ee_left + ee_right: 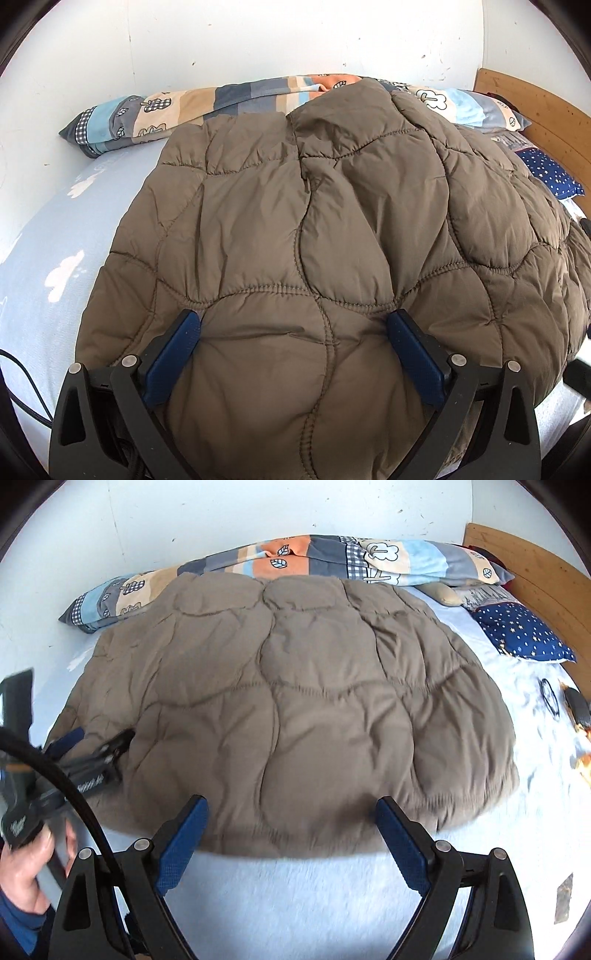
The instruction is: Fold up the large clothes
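A large olive-brown quilted jacket (314, 229) lies spread on a pale blue bed; it also fills the middle of the right wrist view (288, 709). My left gripper (293, 325) is open, its blue pads (173, 354) resting low on the jacket's near edge, padding bulging between them. It shows in the right wrist view (94, 744) at the jacket's left edge. My right gripper (291, 812) is open and empty, hovering just before the jacket's near hem, fingertips over the hem.
A patchwork duvet roll (280, 559) lies along the white wall behind the jacket. A star-print navy pillow (524, 635) and a wooden headboard (535, 565) are at the right. Glasses (550, 698) and small items lie on the sheet (295, 897) at far right.
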`<state>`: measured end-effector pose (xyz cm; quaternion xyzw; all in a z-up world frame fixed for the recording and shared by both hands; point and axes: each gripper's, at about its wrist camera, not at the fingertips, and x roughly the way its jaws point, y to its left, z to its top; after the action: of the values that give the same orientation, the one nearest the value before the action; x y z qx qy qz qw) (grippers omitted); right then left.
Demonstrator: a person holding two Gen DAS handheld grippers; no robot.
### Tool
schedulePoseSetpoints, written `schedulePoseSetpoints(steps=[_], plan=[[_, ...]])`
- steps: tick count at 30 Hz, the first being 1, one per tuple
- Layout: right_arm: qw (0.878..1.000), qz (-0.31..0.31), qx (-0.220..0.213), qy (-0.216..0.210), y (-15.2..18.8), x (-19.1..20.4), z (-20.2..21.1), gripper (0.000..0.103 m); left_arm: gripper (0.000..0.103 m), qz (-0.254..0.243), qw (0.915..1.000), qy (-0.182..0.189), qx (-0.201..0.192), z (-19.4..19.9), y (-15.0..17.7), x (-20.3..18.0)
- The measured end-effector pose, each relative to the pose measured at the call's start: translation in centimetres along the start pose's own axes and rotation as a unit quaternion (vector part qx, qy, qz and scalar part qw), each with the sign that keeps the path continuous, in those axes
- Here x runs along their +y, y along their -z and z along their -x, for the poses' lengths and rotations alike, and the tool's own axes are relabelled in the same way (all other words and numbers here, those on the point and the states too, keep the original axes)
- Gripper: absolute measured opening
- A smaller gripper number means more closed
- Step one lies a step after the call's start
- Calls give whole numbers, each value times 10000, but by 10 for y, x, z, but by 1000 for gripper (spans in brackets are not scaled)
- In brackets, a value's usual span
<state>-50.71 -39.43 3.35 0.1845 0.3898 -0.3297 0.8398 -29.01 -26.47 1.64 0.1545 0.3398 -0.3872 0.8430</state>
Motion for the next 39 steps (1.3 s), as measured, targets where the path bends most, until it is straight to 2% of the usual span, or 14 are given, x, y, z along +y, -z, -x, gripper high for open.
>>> schedulePoseSetpoints(steps=[7,11,20,23,28,31,34,39], plan=[[9999,148,31,73,6,6,-4,94,101,-2,10000,17,-87,2,3,0],[9999,68,49,63,4,4,-8,94,101,137,9997,182,-103,13,3,5],[10000,-4,47,12,1,-1,-7,95,101,567,9975,418,-4,77,24,9],[10000,-94,24,-17,1,-5,-2,95,101,673,9970,366,84,99,33,8],[9995,-271,-132,9,4,-11,13,95,101,352,9993,-7,-97,120,29,3],[9992,-355,-196,-47,8,-10,20,95,101,296,9994,-15,-174,118,25,4],[9996,-254,-114,31,6,-5,15,96,101,139,9998,126,-81,112,21,0],[9998,-88,-79,184,3,3,9,98,101,-198,9992,-133,-306,114,18,-11]])
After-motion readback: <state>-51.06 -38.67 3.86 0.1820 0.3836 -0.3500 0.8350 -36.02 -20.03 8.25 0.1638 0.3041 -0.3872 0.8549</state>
